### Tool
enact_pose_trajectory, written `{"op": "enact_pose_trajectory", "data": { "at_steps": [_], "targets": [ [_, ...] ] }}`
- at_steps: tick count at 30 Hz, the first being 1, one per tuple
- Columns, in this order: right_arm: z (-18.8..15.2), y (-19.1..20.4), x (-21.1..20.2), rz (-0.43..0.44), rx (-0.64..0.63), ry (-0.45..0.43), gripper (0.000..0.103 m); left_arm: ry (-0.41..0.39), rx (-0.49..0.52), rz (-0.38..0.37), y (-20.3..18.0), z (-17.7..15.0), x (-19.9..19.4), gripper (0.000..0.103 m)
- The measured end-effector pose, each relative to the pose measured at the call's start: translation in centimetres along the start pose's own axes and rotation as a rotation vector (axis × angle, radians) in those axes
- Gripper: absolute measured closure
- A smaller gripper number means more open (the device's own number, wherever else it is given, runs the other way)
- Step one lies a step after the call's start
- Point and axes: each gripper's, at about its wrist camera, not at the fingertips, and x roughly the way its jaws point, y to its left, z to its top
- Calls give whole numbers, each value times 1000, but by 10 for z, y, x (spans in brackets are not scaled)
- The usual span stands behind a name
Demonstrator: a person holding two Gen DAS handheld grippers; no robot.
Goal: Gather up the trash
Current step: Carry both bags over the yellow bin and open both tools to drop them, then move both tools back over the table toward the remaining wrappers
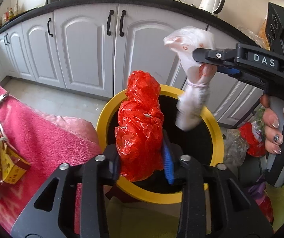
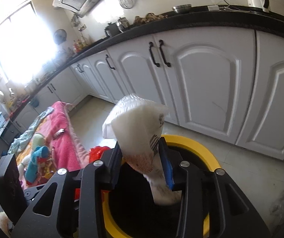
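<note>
Left wrist view: the left gripper [image 1: 142, 156] has a crumpled red plastic bag [image 1: 140, 127] standing between its fingers [image 1: 167, 158], over the mouth of a yellow-rimmed bin [image 1: 215, 127]; the bag's lower part fills the gap, but whether the pads press on it I cannot tell. At about 2 o'clock the right gripper [image 1: 205, 59], carried by a person's hand [image 1: 280, 130], reaches in from the right, its fingers on either side of a white plastic bag [image 1: 193, 83] that hangs blurred above the bin's far rim. A pink blanket [image 1: 42, 130] lies at 9 o'clock, white cabinets [image 1: 82, 47] behind. Right wrist view: the white plastic bag [image 2: 136, 130] sits between the right gripper's [image 2: 142, 162] fingers [image 2: 166, 168], bulging up toward 12 o'clock and trailing down into the bin [image 2: 197, 144]; a firm grip cannot be told. The red bag [image 2: 97, 151] peeks at 9 o'clock.
</note>
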Motion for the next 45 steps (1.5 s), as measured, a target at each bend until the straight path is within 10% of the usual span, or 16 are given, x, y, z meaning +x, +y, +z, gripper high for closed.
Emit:
{"op": "enact_pose_trajectory", "data": {
  "at_steps": [15,45],
  "targets": [
    [-1,-3,-12,-28,4,-20,50,-52,-66,14,17,-1,-19,15],
    [-10,116,-51,85,-234,-106,25,-278,-226,273,101,-29,-147,11]
  ]
}}
